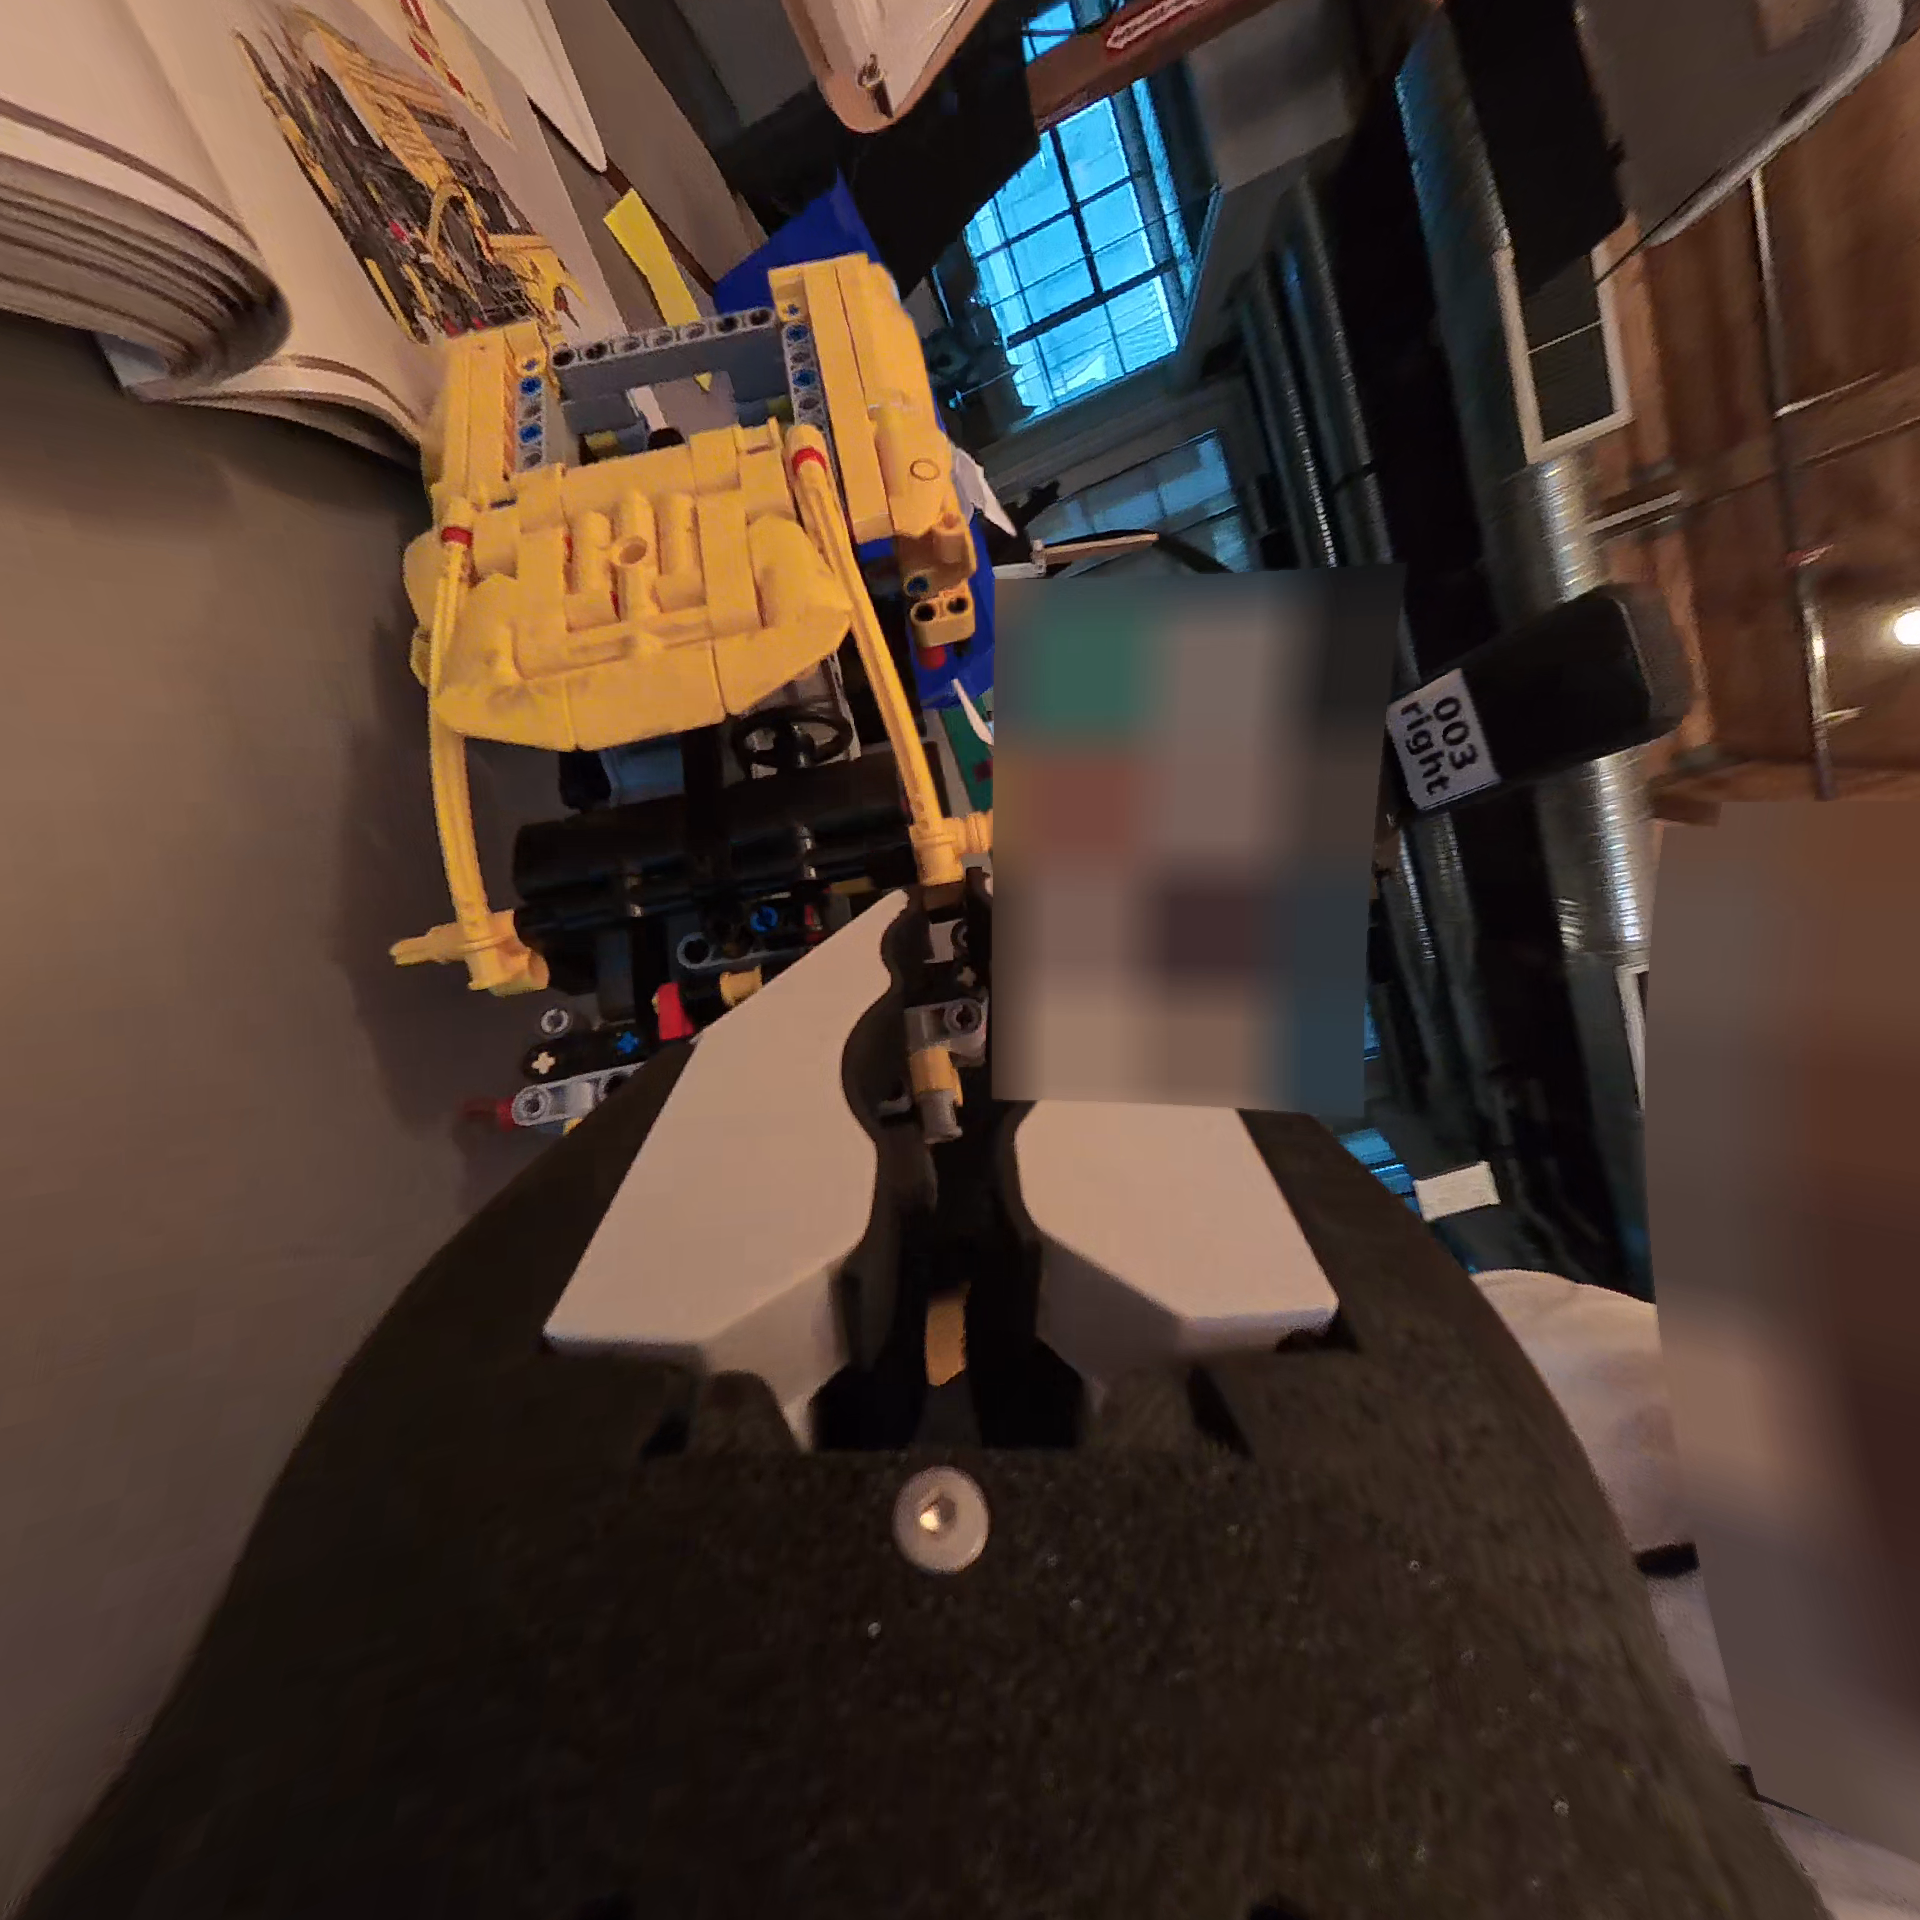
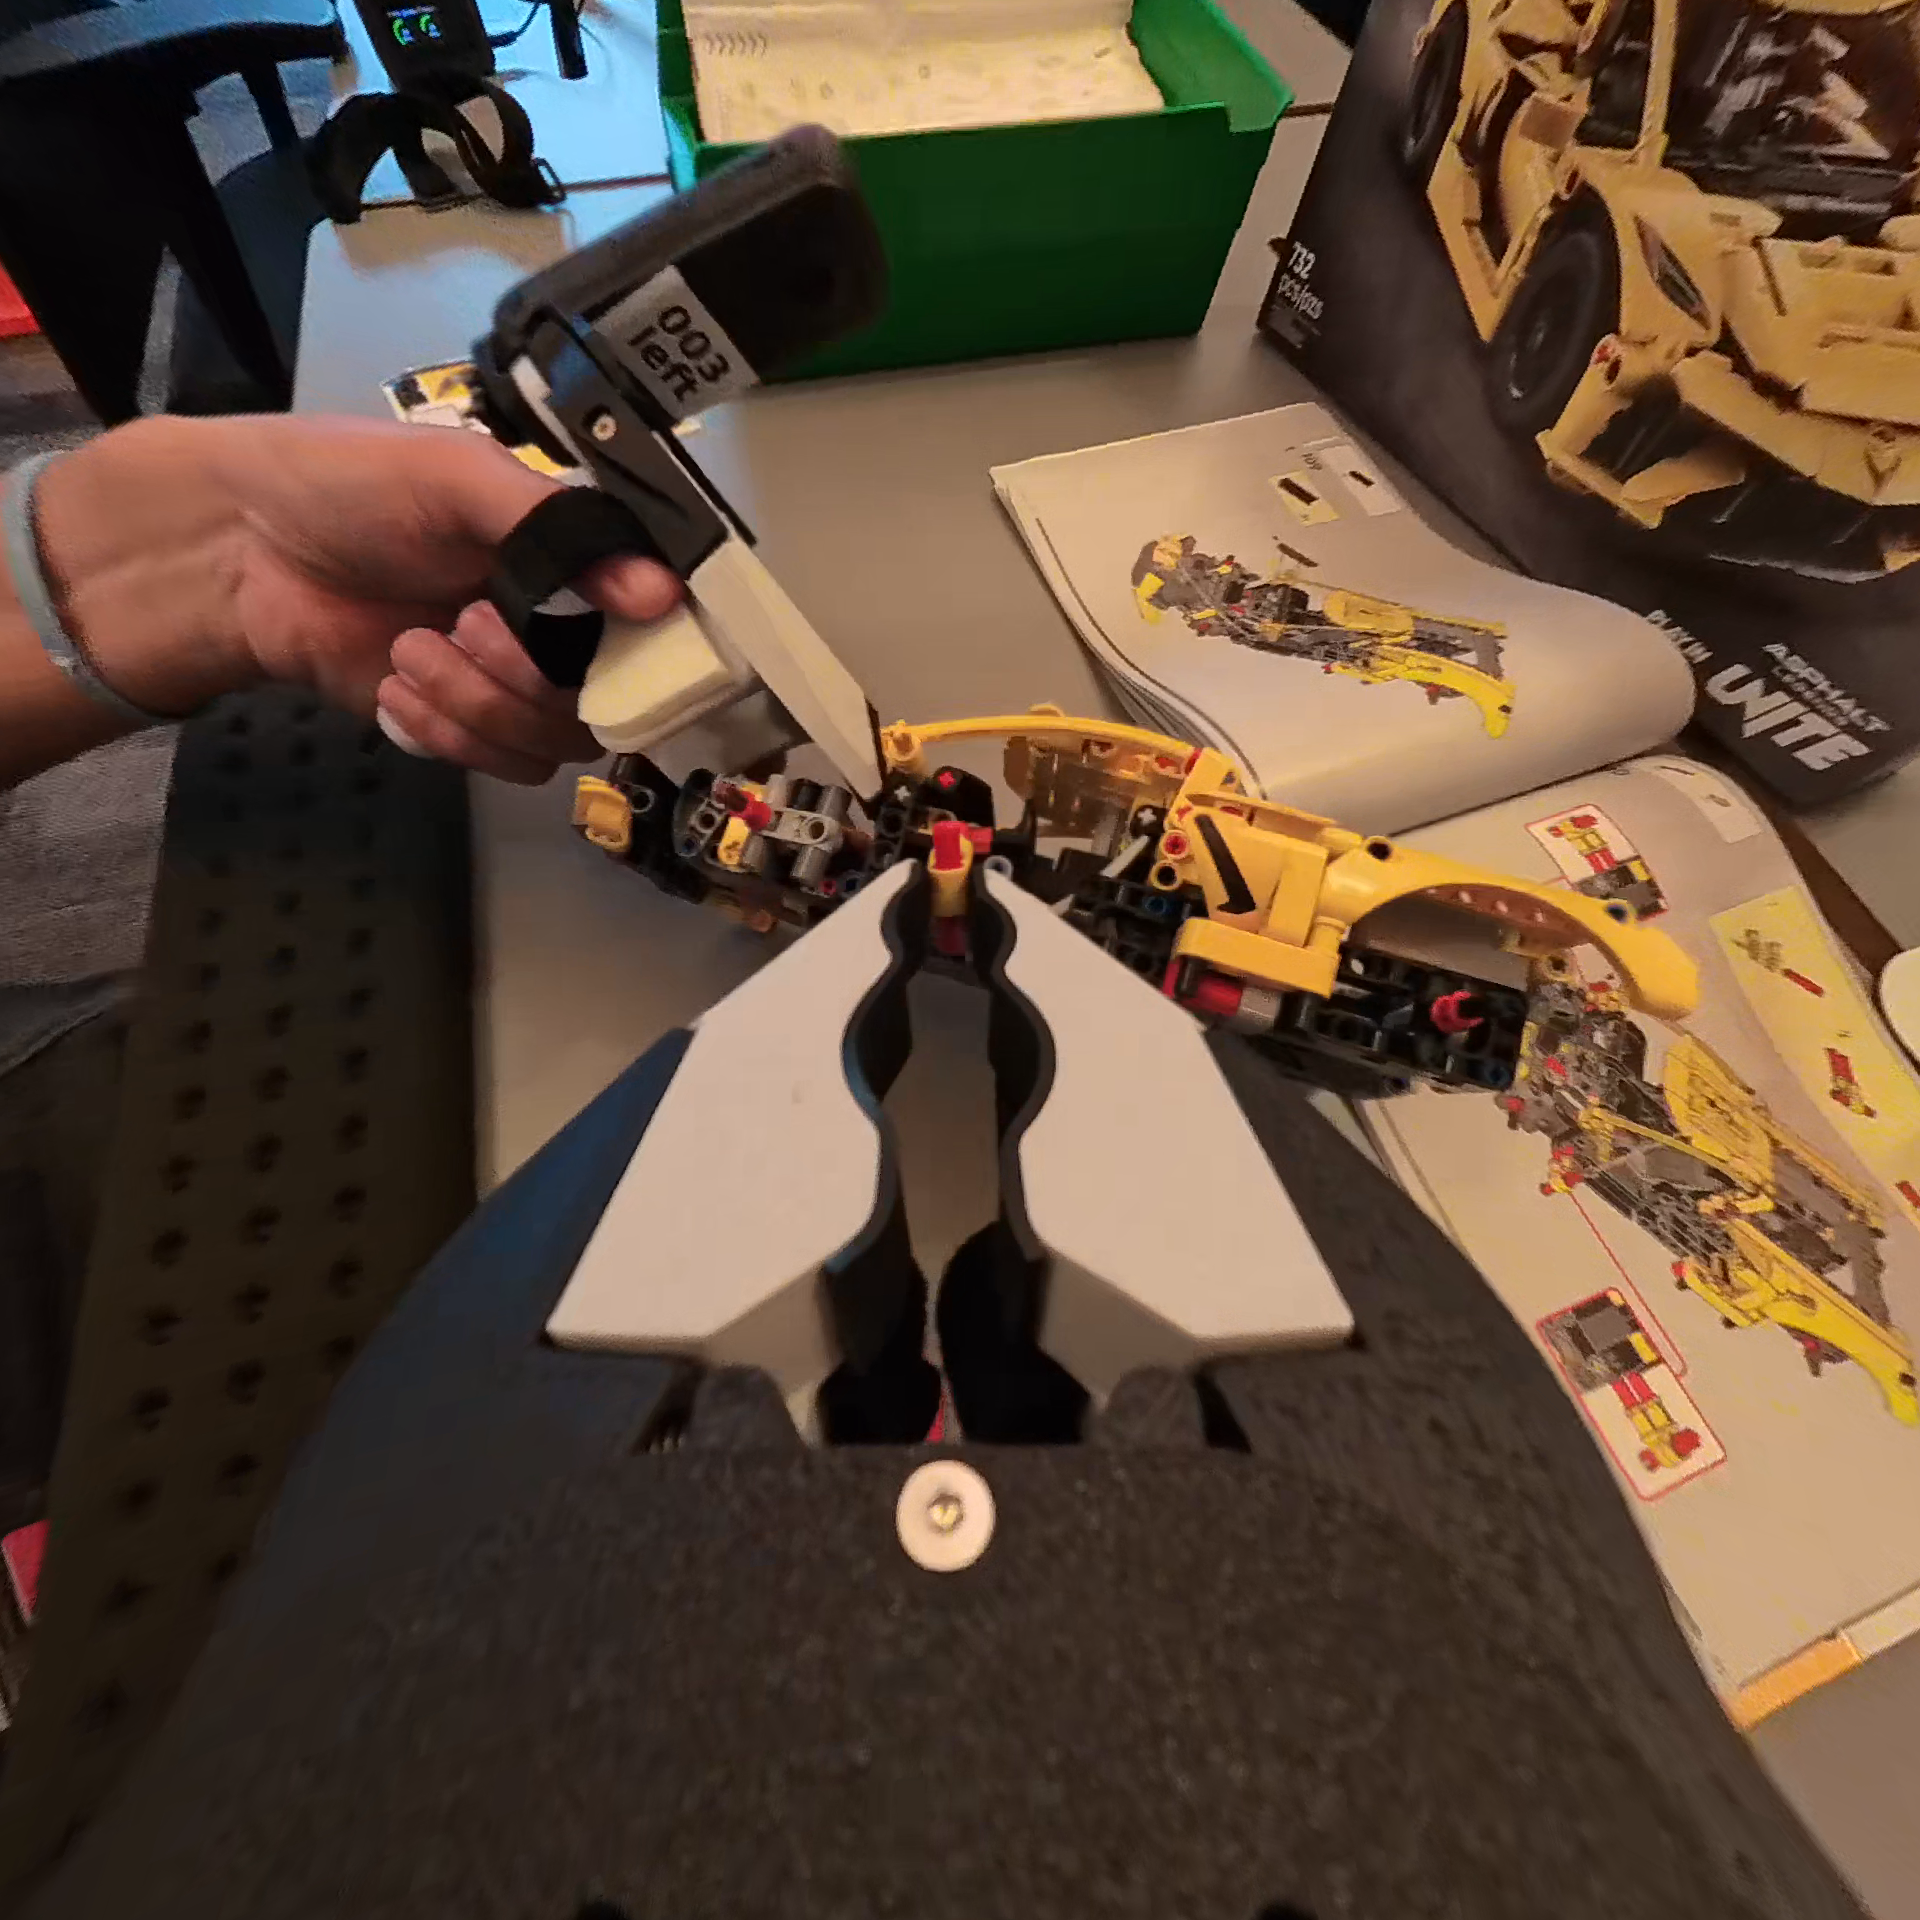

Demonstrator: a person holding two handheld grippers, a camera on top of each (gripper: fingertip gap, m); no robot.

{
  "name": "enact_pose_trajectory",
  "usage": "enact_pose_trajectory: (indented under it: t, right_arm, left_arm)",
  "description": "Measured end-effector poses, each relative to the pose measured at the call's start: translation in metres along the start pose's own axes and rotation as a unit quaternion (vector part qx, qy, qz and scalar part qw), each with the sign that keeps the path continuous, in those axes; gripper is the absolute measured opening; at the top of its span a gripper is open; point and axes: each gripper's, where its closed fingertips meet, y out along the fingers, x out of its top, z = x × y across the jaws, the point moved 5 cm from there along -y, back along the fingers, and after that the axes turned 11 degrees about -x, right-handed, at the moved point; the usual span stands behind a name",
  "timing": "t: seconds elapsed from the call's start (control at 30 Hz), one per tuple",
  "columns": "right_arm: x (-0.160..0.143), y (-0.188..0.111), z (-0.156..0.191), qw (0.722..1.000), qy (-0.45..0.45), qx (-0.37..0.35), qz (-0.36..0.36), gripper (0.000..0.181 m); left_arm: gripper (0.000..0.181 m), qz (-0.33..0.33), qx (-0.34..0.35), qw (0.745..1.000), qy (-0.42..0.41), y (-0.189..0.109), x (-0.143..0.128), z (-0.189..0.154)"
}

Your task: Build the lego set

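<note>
Worktop (image 2: pixel 914 540), grey, carries everything in use: the set's box (image 2: pixel 1621 260) at the far right, a green bin (image 2: pixel 997 218) behind, and the open instruction booklet (image 2: pixel 1351 623) spread to the right of the model. Lego car (image 2: pixel 1247 894), partly built in yellow and black, lies on the worktop partly over the booklet, its long axis running left to right across my right wrist view, bodywork end to the right and bare chassis end to the left. In the left wrist view the same car runs lengthwise away from my left tongs (image 1: pixel 940 1039), yellow panels at the far end. My left tongs are clenched on a thin upright part of the chassis near its middle, the pads nearly together, apparently to steady the model. My right tongs (image 2: pixel 948 904) are clenched on a small yellow and red piece (image 2: pixel 948 857), held just in front of the chassis side, straight ahead of the tips and close beside the left tongs' tip. I judge the coming move to be a short forward push square to the car's long axis; the right tongs are the nearer to the seat.
</note>
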Motion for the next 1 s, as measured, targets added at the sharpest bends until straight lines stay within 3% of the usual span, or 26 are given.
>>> enact_pose_trajectory:
  t: [0.37, 0.57, 1.0]
  right_arm:
    - [0.009, 0.018, 0.013, 0.981, 0.044, 0.049, 0.180, 0.006]
    - [0.017, 0.025, 0.014, 0.959, 0.024, 0.014, 0.281, 0.006]
    - [0.022, 0.030, 0.020, 0.944, -0.013, -0.047, 0.325, 0.006]
  left_arm:
    - [0.007, 0.006, -0.019, 0.999, -0.029, -0.001, 0.005, 0.004]
    - [0.007, 0.018, -0.007, 0.999, -0.030, 0.004, 0.004, 0.004]
    - [0.007, 0.009, -0.014, 0.999, -0.048, 0.002, 0.007, 0.007]
